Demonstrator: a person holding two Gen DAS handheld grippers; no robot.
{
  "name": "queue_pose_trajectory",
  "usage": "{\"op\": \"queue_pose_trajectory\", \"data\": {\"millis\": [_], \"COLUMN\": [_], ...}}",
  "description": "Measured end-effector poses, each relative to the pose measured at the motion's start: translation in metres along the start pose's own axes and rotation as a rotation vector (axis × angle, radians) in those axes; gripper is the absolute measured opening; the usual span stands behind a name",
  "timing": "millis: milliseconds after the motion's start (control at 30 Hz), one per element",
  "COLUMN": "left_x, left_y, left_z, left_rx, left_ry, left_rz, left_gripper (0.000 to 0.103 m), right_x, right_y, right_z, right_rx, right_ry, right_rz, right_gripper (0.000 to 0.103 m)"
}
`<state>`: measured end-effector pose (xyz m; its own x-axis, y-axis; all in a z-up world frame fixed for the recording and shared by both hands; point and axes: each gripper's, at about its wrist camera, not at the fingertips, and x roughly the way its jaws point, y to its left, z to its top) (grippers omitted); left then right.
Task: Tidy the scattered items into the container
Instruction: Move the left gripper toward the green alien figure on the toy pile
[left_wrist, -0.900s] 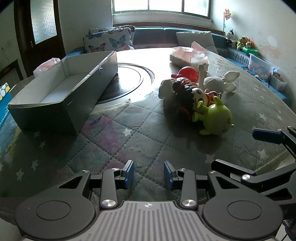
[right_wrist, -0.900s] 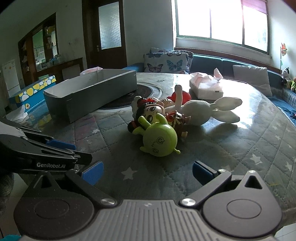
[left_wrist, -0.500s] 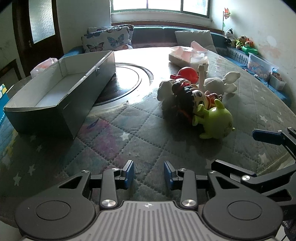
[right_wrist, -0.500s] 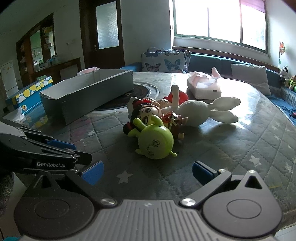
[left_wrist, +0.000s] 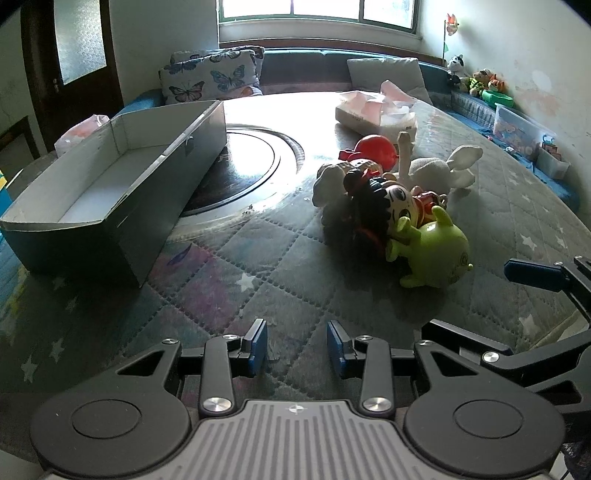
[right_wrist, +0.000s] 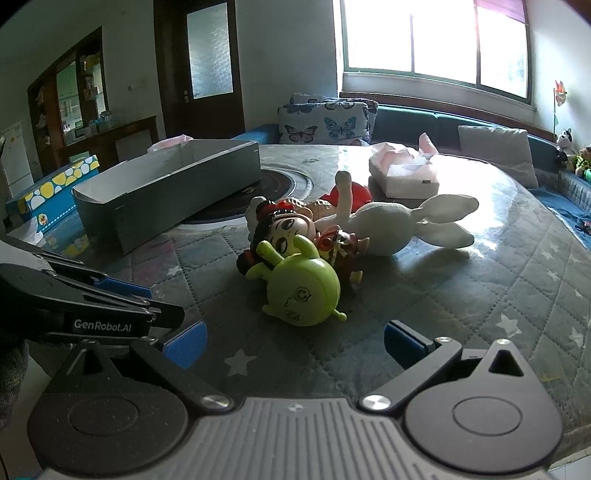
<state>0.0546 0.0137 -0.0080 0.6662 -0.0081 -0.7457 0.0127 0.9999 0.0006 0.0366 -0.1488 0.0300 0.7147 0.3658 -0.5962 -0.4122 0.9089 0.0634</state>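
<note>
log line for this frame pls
phase: approach | left gripper: open, empty | right gripper: open wide, facing green toy | grey box: empty | toys piled on table

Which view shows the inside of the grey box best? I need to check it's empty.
The left wrist view: it looks down into the grey box, showing its bare white floor. The right wrist view sees the box side-on, with only its outer wall and rim.

Toy pile (left_wrist: 391, 206) right of box (left_wrist: 110, 199), on table (left_wrist: 258, 280)
</note>
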Motion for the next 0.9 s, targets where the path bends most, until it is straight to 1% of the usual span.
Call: {"op": "queue_pose_trajectory", "data": {"millis": [733,900], "left_x": [0.009,0.012], "left_y": [0.004,0.004], "left_z": [0.014,0.018], "left_rx": [0.002,0.001], "left_ry": [0.018,0.024], "left_rz": [-0.030,-0.038], "left_gripper": [0.039,0.039], "right_x": [0.009,0.012], "right_y": [-0.003,-0.005], "right_z": [0.008,0.010], "right_rx": [0.001,-0.003], "right_ry": [0.010,0.016], "right_rz": [0.006,0.006], "right_gripper": [0.102,0.099]}}
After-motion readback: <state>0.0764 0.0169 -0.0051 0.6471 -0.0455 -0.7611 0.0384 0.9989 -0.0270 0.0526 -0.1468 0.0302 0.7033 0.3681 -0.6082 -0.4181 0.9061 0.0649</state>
